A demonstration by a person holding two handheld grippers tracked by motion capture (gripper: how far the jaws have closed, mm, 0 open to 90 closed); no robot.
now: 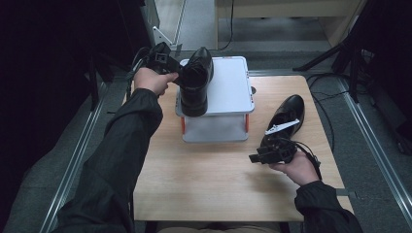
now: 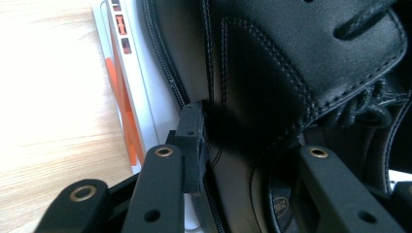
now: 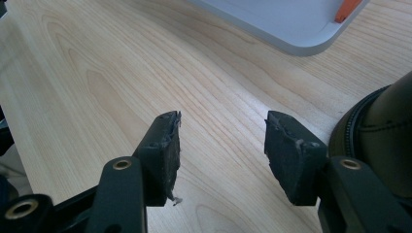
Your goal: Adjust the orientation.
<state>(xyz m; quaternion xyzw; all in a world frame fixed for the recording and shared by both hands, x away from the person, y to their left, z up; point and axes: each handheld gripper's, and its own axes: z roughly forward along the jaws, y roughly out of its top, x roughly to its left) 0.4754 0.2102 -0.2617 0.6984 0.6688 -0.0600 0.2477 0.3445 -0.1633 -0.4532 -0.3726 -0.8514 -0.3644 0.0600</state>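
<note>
A black leather shoe (image 1: pixel 196 80) rests on a white raised platform (image 1: pixel 228 92), toe pointing away from me. My left gripper (image 1: pixel 176 74) is shut on its side wall near the opening. In the left gripper view, one pad (image 2: pixel 193 145) presses the outside of the shoe (image 2: pixel 272 63) and the other jaw sits inside it. A second black shoe (image 1: pixel 287 115) lies on the wooden table (image 1: pixel 204 179) at the right. My right gripper (image 1: pixel 253 157) hovers open just beside its heel. In the right gripper view the gripper (image 3: pixel 221 145) holds nothing, with the shoe (image 3: pixel 384 131) at its right.
The platform has orange side pieces (image 1: pixel 247 121) and stands at the table's far middle; its corner (image 3: pixel 291 29) lies ahead of the right gripper. Dark floor, metal rails and tripod legs (image 1: pixel 340 53) surround the table. Bare wood lies in front of the platform.
</note>
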